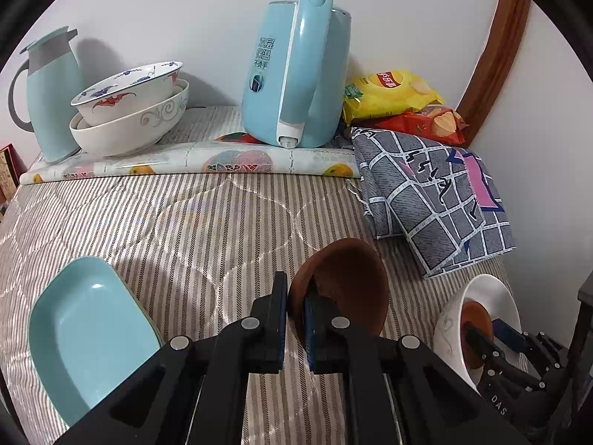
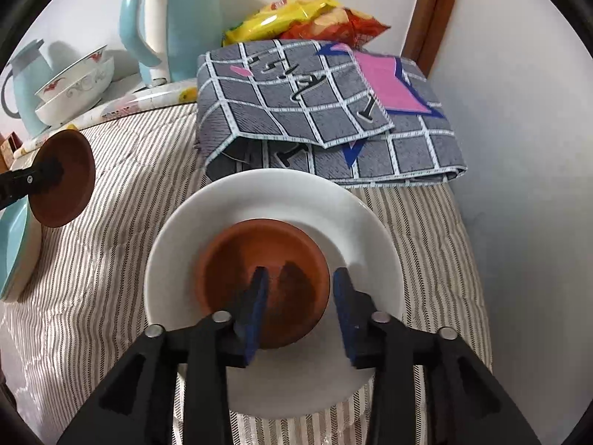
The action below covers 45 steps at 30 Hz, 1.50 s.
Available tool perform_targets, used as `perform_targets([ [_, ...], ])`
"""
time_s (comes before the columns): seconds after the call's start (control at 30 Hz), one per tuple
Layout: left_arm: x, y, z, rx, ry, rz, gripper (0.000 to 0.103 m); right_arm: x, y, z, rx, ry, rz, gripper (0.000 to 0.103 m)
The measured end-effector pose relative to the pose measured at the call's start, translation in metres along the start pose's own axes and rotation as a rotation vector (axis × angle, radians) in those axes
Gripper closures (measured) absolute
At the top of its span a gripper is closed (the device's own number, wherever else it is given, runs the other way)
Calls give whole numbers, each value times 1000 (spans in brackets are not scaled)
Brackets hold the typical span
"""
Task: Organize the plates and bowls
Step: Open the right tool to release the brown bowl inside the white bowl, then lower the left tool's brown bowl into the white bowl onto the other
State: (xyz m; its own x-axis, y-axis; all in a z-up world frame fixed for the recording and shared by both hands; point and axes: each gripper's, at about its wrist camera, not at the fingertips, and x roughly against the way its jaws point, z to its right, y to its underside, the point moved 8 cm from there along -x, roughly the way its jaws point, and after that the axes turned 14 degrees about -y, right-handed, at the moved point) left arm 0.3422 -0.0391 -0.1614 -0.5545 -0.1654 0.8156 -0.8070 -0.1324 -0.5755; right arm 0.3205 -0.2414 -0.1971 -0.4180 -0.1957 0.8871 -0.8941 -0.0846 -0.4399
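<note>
A white plate (image 2: 274,200) on the striped cloth (image 2: 122,244) holds a brown bowl (image 2: 259,259). The right gripper (image 2: 300,307) points steeply down over it, jaws parted, one pad inside the bowl and one outside its near rim, neither pressing. To the left, the left gripper (image 1: 295,319) is clamped on the rim of a second brown bowl (image 1: 344,278), held tilted above the cloth. A blue dish (image 1: 85,333) lies empty at near left. At far left two patterned bowls (image 1: 129,111) sit nested, between a jug (image 1: 52,92) and a kettle (image 1: 296,70)
</note>
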Motion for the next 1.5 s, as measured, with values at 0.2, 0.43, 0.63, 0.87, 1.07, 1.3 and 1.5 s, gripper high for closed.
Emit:
perform_targets([
  [0.2,24,-1,11,-4,29,28,95,24,1,0,-14,-43,52,64],
  [0.43,50,5,44,-31,84,48,95,67,8,22,-86,-75,139,64],
  [0.63,63,18,85,-78,128,43,95,93,26,49,-135,-61,180,64],
  [0.87,55,37,125,-124,140,9,95,110,52,77,-173,-47,183,64],
  [1.07,41,46,144,-143,127,-19,95,110,65,95,-200,-44,178,64],
  [1.3,23,50,155,-150,119,-57,95,95,66,106,-225,-64,161,64],
  [1.5,14,52,157,-141,143,-83,94,83,66,109,-229,-72,144,64],
])
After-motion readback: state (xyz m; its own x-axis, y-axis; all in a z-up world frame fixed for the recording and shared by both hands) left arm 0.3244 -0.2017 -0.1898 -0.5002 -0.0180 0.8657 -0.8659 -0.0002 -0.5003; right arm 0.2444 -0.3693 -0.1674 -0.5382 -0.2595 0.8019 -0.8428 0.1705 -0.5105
